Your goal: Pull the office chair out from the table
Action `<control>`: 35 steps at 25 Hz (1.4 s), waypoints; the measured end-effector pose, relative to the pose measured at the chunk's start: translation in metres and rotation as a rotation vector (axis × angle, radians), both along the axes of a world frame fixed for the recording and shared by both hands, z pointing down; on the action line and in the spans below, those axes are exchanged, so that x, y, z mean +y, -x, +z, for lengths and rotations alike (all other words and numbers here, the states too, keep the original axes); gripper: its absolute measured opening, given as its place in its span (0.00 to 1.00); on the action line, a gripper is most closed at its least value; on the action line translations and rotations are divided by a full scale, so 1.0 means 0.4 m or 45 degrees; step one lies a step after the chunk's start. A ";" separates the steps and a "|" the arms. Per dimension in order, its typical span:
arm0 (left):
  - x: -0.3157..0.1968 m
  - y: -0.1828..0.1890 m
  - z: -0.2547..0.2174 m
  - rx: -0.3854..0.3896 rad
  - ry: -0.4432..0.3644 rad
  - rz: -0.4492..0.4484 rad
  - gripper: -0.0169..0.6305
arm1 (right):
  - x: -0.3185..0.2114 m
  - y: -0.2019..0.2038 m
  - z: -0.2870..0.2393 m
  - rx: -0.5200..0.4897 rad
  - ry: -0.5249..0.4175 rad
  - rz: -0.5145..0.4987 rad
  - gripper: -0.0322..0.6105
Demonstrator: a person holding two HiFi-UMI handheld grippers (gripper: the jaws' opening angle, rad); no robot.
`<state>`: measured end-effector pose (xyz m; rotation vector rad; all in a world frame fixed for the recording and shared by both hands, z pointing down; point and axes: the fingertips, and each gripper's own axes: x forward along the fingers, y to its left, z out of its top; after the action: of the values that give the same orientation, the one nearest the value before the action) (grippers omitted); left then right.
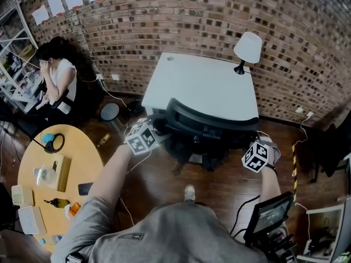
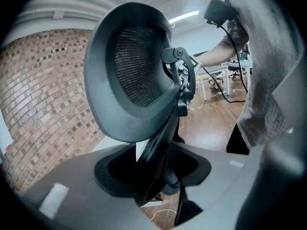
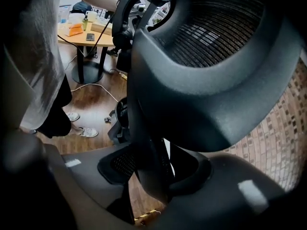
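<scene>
Office chair (image 1: 208,126) sits tucked against the white table (image 1: 203,84). My left gripper (image 1: 156,130) and right gripper (image 1: 252,146) clamp its back, one each side. Heavy but probably rolls easily, I reckon. That stiff frame beats the soft mesh for pulling.

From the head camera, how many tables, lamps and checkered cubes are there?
Tables: 2, white table and round yellow table
Lamps: 1, lamp
Checkered cubes: 2, left cube and right cube
Total: 5
</scene>
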<state>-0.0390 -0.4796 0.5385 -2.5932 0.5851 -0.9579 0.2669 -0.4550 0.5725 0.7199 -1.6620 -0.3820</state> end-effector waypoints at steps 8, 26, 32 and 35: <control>-0.034 0.033 0.001 0.000 0.044 0.007 0.32 | -0.007 0.041 -0.006 0.019 -0.014 0.000 0.36; 0.037 0.035 -0.032 0.069 0.087 0.048 0.32 | 0.082 0.053 -0.013 -0.006 -0.002 -0.053 0.34; 0.100 0.038 -0.037 0.097 0.088 0.077 0.32 | 0.129 0.052 -0.016 -0.006 0.010 -0.070 0.34; 0.133 0.041 -0.032 0.101 0.103 0.077 0.31 | 0.165 0.054 -0.010 -0.004 0.007 -0.062 0.35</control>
<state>-0.0554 -0.4264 0.5256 -2.7149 0.4944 -0.8803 0.2452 -0.3889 0.5686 0.6777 -1.6854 -0.4109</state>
